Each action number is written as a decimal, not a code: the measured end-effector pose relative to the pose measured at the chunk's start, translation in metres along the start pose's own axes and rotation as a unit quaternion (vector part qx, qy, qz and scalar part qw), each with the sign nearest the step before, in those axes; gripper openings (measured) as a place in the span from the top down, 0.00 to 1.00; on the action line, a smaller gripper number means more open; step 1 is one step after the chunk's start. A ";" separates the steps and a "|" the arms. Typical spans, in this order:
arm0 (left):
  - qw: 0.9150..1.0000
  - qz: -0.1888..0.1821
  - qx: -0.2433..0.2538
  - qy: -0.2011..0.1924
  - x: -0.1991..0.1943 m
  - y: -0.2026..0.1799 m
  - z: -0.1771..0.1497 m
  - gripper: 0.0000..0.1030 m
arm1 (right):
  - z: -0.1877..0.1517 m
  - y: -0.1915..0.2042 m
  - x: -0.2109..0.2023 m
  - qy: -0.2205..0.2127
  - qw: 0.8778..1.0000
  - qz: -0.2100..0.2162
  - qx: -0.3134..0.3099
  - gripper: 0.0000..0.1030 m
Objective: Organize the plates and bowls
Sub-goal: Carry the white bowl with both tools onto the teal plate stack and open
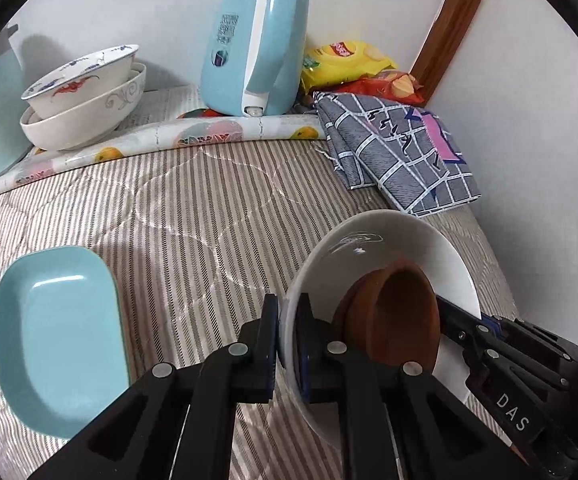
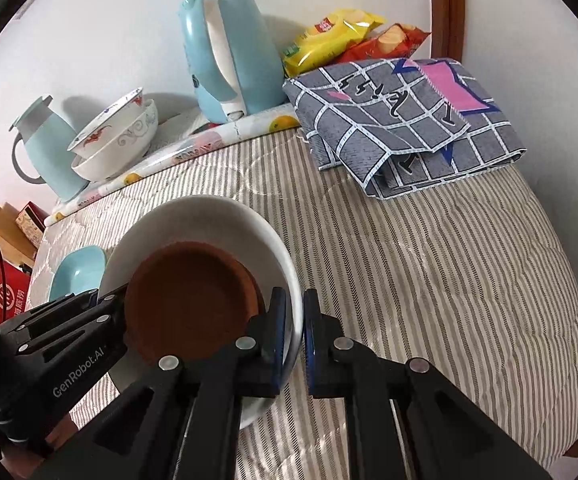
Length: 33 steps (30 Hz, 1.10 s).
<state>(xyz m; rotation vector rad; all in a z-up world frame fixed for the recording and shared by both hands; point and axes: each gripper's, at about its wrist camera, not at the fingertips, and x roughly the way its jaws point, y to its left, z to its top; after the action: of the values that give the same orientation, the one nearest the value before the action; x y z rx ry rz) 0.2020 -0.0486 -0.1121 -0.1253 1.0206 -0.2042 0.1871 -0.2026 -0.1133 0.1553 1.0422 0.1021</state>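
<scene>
the white bowl [image 1: 389, 248], with a brown dish [image 2: 189, 300] inside, is clamped at opposite rims by the left hand-held gripper [image 1: 287, 344] and right hand-held gripper [image 2: 295, 334], over the bed [image 2: 429, 260]. next, it probably needs carrying level toward the stacked bowls [image 1: 85, 96] at ten o'clock.

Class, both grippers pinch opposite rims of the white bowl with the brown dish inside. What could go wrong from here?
1. The brown dish sits loose and tilted in the white bowl; more tilt might slide it out.
2. The left gripper and right gripper hold only thin rim, so uneven pulling may slip it.
</scene>
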 end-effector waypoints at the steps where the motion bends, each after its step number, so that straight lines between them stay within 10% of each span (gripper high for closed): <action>1: 1.000 0.000 0.001 -0.002 -0.003 -0.001 -0.001 0.91 | -0.001 0.002 -0.004 -0.004 1.000 0.000 0.000 0.92; 33: 0.999 0.011 -0.017 -0.046 -0.083 0.037 -0.036 0.92 | -0.035 0.060 -0.063 -0.041 0.999 0.018 -0.024 0.92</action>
<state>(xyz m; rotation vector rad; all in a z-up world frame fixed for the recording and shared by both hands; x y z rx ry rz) 0.1327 0.0063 -0.0689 -0.1523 0.9334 -0.1603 0.1244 -0.1504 -0.0659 0.1327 0.9550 0.1516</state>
